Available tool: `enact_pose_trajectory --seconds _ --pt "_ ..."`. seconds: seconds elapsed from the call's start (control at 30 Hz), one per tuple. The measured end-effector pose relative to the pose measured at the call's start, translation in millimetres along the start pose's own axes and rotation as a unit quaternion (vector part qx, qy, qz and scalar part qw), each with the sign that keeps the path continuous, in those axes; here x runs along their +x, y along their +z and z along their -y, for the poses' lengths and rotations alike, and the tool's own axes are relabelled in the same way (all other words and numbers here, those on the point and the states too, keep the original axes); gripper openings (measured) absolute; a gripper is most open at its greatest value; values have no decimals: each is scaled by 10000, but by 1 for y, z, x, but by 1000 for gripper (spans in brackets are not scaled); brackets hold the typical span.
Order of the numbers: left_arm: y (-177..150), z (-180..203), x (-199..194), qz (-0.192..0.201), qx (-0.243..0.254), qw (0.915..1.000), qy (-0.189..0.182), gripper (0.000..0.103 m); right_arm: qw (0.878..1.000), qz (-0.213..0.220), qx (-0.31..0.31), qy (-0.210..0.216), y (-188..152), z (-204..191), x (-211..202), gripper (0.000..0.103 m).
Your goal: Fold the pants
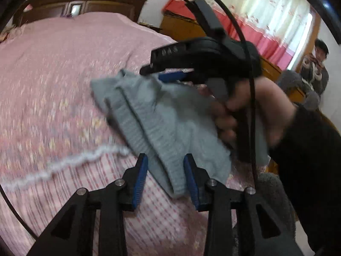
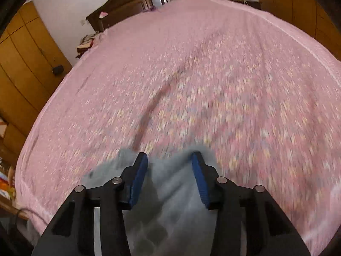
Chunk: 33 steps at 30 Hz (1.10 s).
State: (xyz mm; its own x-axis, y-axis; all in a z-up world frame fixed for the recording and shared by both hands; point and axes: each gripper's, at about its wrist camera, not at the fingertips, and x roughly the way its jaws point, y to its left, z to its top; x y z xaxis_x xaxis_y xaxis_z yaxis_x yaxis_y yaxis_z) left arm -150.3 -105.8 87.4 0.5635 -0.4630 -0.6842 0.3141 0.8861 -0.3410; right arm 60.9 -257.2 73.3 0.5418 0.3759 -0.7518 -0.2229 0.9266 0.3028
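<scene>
1. Left wrist view: the grey pants [image 1: 170, 123] lie bunched on the pink bed cover [image 1: 53, 85]. Their long side runs from the left gripper [image 1: 165, 177] up and away to the right gripper [image 1: 170, 73].
2. The left jaws stand open, with the near end of the pants between the pads, not squeezed.
3. The right jaws are open too, over the far end.
4. Everything is blurry. A hand [image 1: 255, 111] hides part of the pants.
</scene>
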Motion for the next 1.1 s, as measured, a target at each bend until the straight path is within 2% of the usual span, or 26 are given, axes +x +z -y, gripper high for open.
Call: enact_pose_trajectory --seconds 0.13,0.2,0.23,0.27,0.3,0.37,0.4,0.47,0.5,0.57,0.63,0.67,0.7,0.73,0.77,0.83,0.97,1.0,1.03,1.07,1.1 --pt "-9 13 1 33 270 9994 213 36 9987 44 -432 -256 -2 -17 -3 46" --pt "-12 16 -2 -11 278 9994 197 36 9982 224 -527 -199 -9 -20 -20 52" --pt "-14 14 -6 -38 226 9997 123 36 9978 336 -557 -134 -13 -20 -34 66" --pt "-15 10 -11 -59 138 9999 37 37 9968 472 -632 -133 -18 -16 -50 84" --pt "-16 5 -18 -64 -17 9999 -83 37 9959 536 -692 -229 -22 -12 -61 87" --pt "-14 -2 -33 67 -286 9991 -304 37 9955 519 -629 -476 -30 10 -74 87" --pt "-8 -6 -39 183 -387 9982 -408 37 9976 323 -474 -399 -33 23 -72 87" --pt "8 -13 -43 322 -583 9956 -661 37 9984 -451 -70 330 -45 49 -59 86" --pt "18 -15 -40 362 -703 9938 -780 37 9943 -669 117 819 -55 58 -55 86" --pt "32 -20 -30 403 -863 9913 -910 36 9896 -518 162 1332 -68 64 -64 73" --pt "45 -26 -9 198 -997 9895 -1023 32 9837 -368 357 1721 -82 70 -71 71" --pt "51 -29 1 75 -1054 9904 -896 29 9814 -293 560 1815 -87 74 -73 67" --pt "53 -35 12 -15 -1128 9914 -660 22 9788 -230 786 1879 -94 78 -73 63" --pt "51 -39 20 -99 -1185 9916 -501 16 9775 -136 1017 1843 -101 82 -74 52" --pt "46 -44 25 -137 -1255 9909 -471 16 9767 -91 1129 1826 -104 84 -75 42" --pt "39 -49 23 -84 -1296 9902 -523 17 9755 45 1178 1857 -112 78 -90 33" --pt "40 -50 23 -177 -1289 9906 -416 17 9760 324 698 2036 -124 53 -120 33" --pt "40 -52 21 -193 -1329 9901 -418 18 9718 280 634 2255 -123 49 -119 36" --pt "40 -54 21 -199 -1398 9891 -420 20 9696 209 544 2377 -122 46 -115 45" --pt "42 -58 21 -189 -1457 9882 -436 24 9722 114 449 2294 -121 45 -111 53" --pt "38 -66 18 -181 -1537 9870 -445 35 9787 -113 330 2024 -119 43 -96 54"
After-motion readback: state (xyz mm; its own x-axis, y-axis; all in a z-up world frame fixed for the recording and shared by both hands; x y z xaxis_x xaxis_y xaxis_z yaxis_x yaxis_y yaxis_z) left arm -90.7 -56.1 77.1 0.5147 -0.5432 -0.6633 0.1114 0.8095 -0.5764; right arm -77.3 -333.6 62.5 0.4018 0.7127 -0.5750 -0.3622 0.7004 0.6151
